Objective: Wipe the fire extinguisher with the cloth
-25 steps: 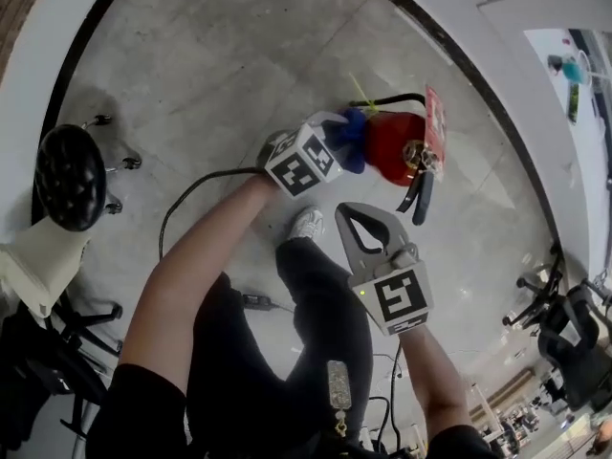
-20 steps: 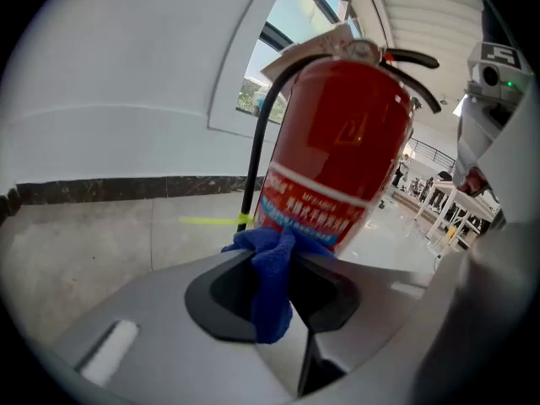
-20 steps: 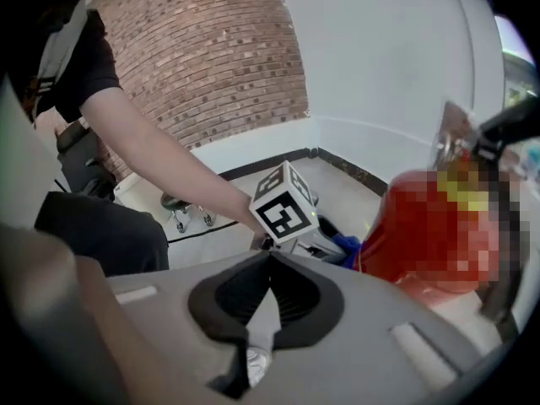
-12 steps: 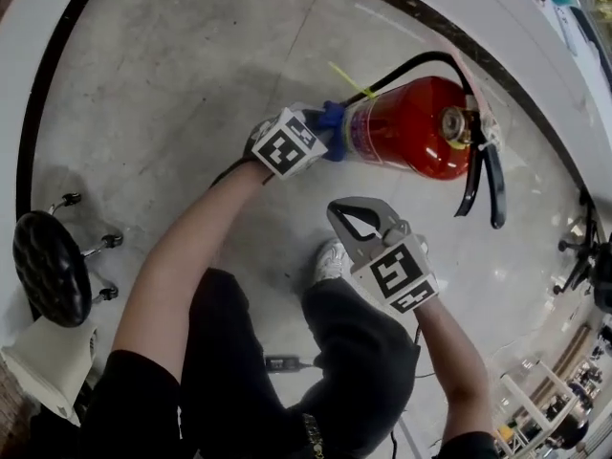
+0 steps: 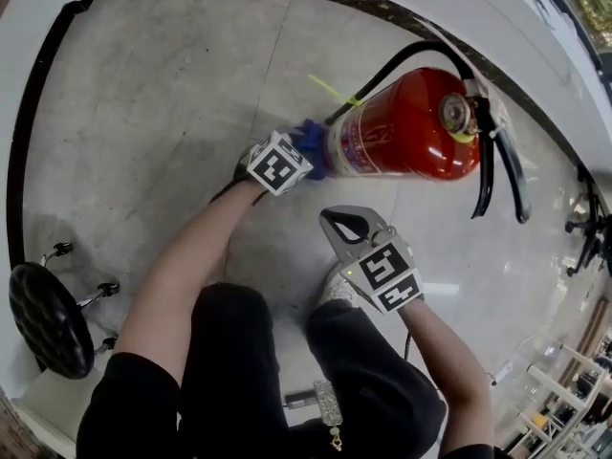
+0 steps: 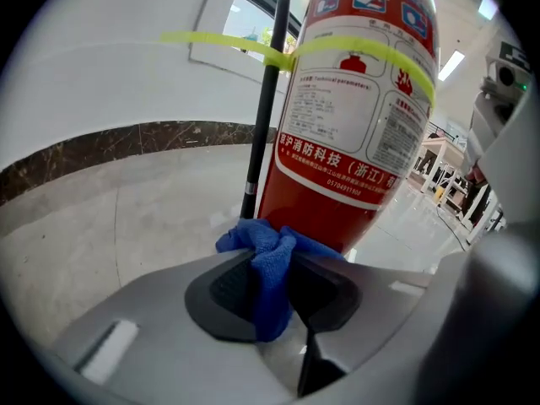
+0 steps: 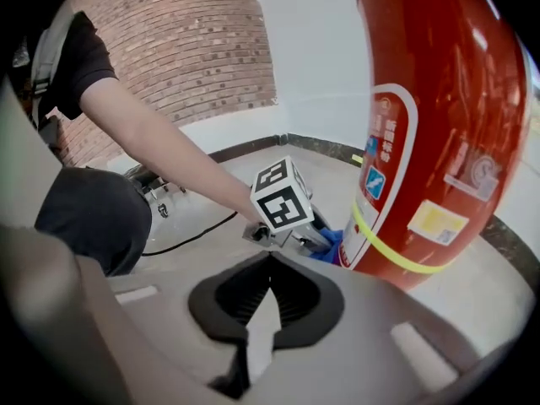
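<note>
Crouching lower has brought both my claws down beside the extinguisher (image 5: 402,127), which stands on the floor (image 5: 172,94) and fills far more of the head view than it did a second ago, when it was a small red shape well below me. My left claw (image 5: 296,158) is pinched narrow on the blue cloth (image 6: 267,268), a bunched fold caught between the pads with the loose end spilling forward against the red body under the white label. From its own view the cloth seems to touch the paint just beside the black hose (image 6: 263,108), though I cannot be sure how hard it presses. My right claw (image 5: 342,229) is fully closed with nothing in it, and it hangs near the cylinder without touching it. I judge that the low part of the shell is now in reach, so the wipe can run along it; most of the body, from the yellow tie (image 6: 371,53) up to the valve, looks yet to be done. The stool (image 5: 48,318) has also slid from mid-left to the bottom-left corner.
</note>
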A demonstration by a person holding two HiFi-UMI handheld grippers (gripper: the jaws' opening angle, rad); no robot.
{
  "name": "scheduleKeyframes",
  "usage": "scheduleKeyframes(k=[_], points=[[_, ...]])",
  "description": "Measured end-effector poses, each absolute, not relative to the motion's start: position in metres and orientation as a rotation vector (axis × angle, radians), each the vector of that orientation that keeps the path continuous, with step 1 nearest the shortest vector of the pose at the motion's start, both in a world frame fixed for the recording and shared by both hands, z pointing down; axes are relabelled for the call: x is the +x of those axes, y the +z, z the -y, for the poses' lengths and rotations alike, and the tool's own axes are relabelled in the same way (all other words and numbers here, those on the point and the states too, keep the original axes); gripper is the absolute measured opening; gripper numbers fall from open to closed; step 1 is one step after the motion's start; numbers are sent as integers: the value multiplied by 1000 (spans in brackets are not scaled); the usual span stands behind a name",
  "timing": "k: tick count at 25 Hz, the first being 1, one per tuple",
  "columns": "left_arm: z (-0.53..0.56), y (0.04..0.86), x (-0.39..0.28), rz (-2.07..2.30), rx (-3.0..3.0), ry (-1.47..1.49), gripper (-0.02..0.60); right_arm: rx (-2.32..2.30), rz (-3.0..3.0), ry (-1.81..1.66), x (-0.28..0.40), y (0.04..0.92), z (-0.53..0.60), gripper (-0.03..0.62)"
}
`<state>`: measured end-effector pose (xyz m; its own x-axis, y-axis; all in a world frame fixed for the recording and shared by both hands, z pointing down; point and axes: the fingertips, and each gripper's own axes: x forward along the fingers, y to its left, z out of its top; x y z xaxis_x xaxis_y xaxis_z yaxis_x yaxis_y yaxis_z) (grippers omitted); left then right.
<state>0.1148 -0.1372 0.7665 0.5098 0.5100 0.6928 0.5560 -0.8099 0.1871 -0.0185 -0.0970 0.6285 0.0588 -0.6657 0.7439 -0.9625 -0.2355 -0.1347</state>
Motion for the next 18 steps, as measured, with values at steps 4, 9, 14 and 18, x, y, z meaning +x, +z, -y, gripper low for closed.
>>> scheduleKeyframes(k=[4, 9, 14, 18], points=[[145, 727, 123, 938, -2793, -1099, 83, 1969, 1639, 981, -27, 616, 104, 2], [147, 602, 139, 1082, -2859, -757, 83, 1960, 1641, 960, -36, 602, 103, 2], [145, 499, 146, 1164, -2774, -532, 83, 1939, 1636, 922, -30, 580, 105, 3], [142, 440, 140, 1200, -2734, -402, 81, 1904, 1652, 893, -33, 559, 114, 3]])
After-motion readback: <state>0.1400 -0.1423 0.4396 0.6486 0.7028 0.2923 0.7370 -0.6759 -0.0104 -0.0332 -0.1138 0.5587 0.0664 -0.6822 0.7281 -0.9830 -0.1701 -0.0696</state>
